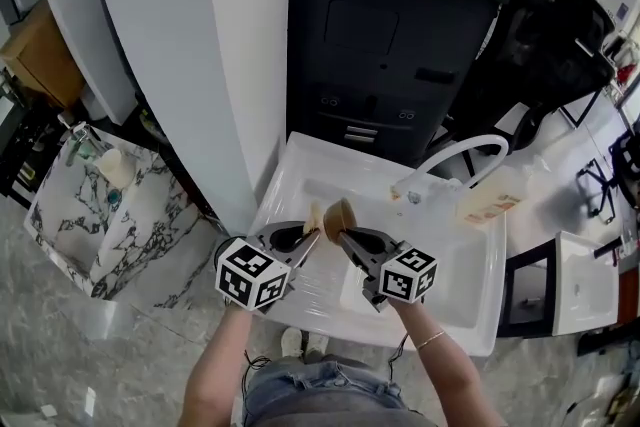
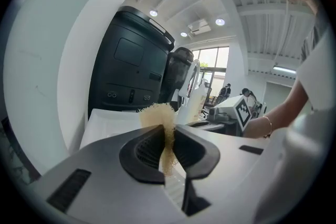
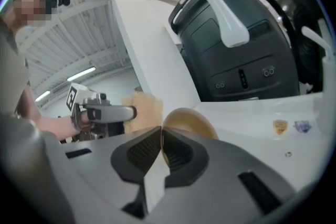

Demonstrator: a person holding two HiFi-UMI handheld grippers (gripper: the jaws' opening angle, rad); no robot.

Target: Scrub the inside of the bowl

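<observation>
Nothing legible is showing. The bottle point(image 1: 488, 206) on the sink point(image 1: 470, 315) rim, to the right of the faucet point(image 1: 460, 153), is wearing an orange label whose print is too small to read. Two small badges point(image 3: 280, 126) on the white sink surface are showing only as a yellow and a bluish mark. The cubes on both tools are carrying black-and-white square markers.

The right hand-held gripper point(image 1: 343, 235) is clamping the bowl point(image 1: 340, 213), its jaws closed on the rim. In the right gripper view the rim is running down between the jaws point(image 3: 161, 147), and the tan bowl point(image 3: 189, 120) is rising just beyond them, tilted on edge. The bowl is hanging in the air over the sink basin, in front of the faucet, not resting on anything.

The left hand-held gripper point(image 1: 314, 235) is pinching a beige sponge point(image 1: 314, 217). In the left gripper view the jaws point(image 2: 169, 136) are squeezing its lower part while the frayed top point(image 2: 156, 115) is sticking up past them. The sponge is sitting just beside the bowl, on its left; whether the two are touching cannot be told. From the right gripper view the left hand-held gripper point(image 3: 113, 112) and the sponge point(image 3: 142, 110) are standing close behind the bowl's left edge.

A black machine point(image 1: 390, 35) is standing behind the sink.
</observation>
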